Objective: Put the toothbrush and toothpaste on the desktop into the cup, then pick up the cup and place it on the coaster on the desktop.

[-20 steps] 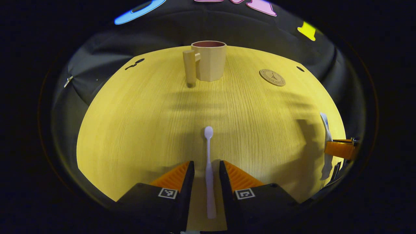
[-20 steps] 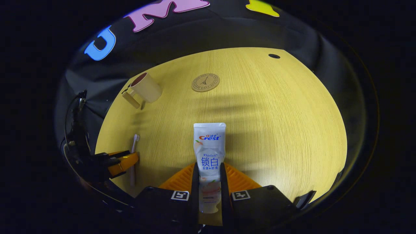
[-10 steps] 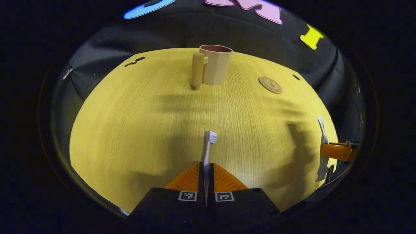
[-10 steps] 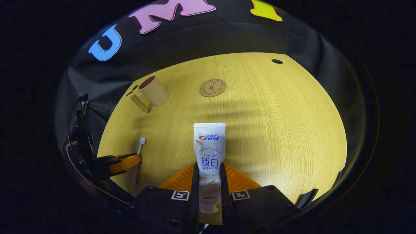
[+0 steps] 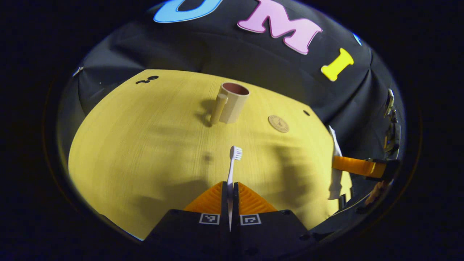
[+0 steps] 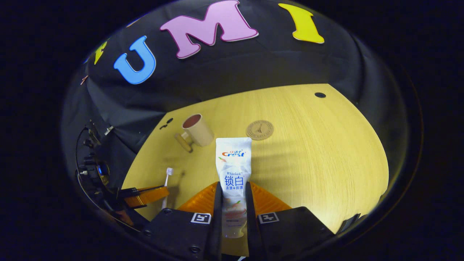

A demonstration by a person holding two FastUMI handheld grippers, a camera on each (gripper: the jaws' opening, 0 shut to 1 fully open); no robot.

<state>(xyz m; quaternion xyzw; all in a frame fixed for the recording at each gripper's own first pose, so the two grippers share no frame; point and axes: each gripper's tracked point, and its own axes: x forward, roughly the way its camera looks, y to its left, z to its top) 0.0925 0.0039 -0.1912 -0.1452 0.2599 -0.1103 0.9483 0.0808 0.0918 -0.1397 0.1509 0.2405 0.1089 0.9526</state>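
- The left claw (image 5: 230,197) is pressed together on the toothbrush (image 5: 232,165), pinching its thin handle; the head points forward over the surface (image 5: 127,145), toward the cup (image 5: 233,107).
- The right claw (image 6: 233,203) pinches the toothpaste (image 6: 233,170) low on the tube, crimped end forward.
- The brush looks light and stiff but slim, so I judge it could swivel in the grip; holding it mid-handle seems sound.
- The tube looks soft and likely to flex or bulge; a grip near the cap end suits it.
- The cup stands upright, well apart from both claws, with the coaster (image 5: 278,123) near it.
- The brush's tail and the tube's cap are hidden between the fingers; the cup's inside is too dark to read.
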